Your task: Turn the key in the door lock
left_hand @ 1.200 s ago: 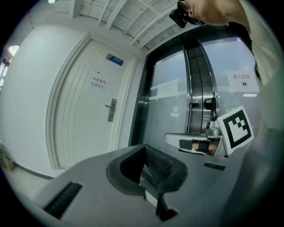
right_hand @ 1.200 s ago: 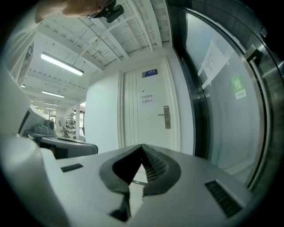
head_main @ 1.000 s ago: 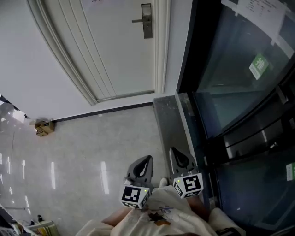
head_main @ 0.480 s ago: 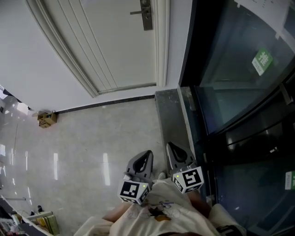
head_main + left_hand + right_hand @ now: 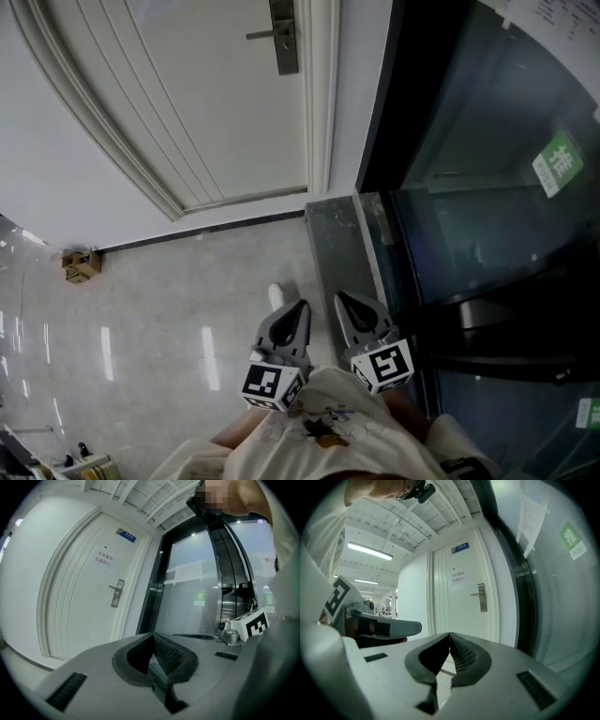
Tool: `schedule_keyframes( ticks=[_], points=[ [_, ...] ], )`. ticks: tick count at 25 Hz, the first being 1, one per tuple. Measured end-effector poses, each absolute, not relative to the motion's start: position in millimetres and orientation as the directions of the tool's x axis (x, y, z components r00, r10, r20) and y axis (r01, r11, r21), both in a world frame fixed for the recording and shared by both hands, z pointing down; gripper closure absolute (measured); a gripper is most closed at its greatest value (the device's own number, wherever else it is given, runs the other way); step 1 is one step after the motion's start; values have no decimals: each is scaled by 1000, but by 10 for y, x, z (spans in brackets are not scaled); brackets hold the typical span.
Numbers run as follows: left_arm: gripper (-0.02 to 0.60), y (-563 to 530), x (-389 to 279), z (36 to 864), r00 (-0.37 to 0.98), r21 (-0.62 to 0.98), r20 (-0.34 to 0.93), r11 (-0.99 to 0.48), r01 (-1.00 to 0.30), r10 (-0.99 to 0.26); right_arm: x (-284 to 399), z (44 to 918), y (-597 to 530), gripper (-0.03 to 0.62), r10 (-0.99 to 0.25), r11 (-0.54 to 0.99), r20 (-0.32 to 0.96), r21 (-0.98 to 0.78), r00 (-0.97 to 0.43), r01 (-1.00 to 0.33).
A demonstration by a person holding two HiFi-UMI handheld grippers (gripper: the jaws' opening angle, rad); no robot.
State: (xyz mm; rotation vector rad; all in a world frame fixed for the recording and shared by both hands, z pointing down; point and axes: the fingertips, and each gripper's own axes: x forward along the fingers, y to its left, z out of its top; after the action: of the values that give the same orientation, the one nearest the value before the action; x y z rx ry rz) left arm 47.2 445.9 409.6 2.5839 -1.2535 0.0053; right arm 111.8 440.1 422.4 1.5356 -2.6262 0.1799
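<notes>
A white door (image 5: pixel 216 112) with a metal lock plate and lever handle (image 5: pixel 284 37) stands ahead at the top of the head view. No key can be made out at this distance. My left gripper (image 5: pixel 298 306) and right gripper (image 5: pixel 343 298) are held side by side low in that view, well short of the door, and both point toward it. The left gripper (image 5: pixel 153 635) has its jaws closed together with nothing between them, and the lock plate (image 5: pixel 117 593) shows far off. The right gripper (image 5: pixel 449 633) is likewise shut and empty, with the lock plate (image 5: pixel 482 597) beyond it.
A dark-framed glass partition (image 5: pixel 487 187) with a green sign (image 5: pixel 559 161) runs along the right, on a grey stone sill (image 5: pixel 337 234). A small cardboard box (image 5: pixel 80 263) sits by the wall at left. A white shoe tip (image 5: pixel 275 295) shows on the glossy floor (image 5: pixel 169 309).
Both grippers have moved forward toward the door, which now looks nearer. A white shoe tip has come into view ahead of the left gripper. The jaws have stayed shut.
</notes>
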Motion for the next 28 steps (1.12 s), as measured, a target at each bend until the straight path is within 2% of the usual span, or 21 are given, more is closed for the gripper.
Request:
schedule_keyframes(
  ticks=[5,11,15,19,28],
  points=[
    [577,3201,316,4198,642,248,125,-603,-758,-756,1002,4310,3193,588,-876,452,160,-56,-455,-890],
    [575,1637,-28,3861,679,201,112,-652,-731,-726,775,4060,1572,588,-901,410,155,1,-405,-912],
    [575,882,-164,3771,696,198,124,-670,-715,-707,710,3910,679,588,-935,335,154,100,-319,-937],
    [575,448,-157,3765,697,216,147,-665,-715,-702,724,3798,45,587,-949,285,213,251,-235,-925],
    [575,-89,-119,3759,627,226,166,-589,-776,-761,797,3463,-1227,583,-967,255,104,362,-233,-897]
  ],
)
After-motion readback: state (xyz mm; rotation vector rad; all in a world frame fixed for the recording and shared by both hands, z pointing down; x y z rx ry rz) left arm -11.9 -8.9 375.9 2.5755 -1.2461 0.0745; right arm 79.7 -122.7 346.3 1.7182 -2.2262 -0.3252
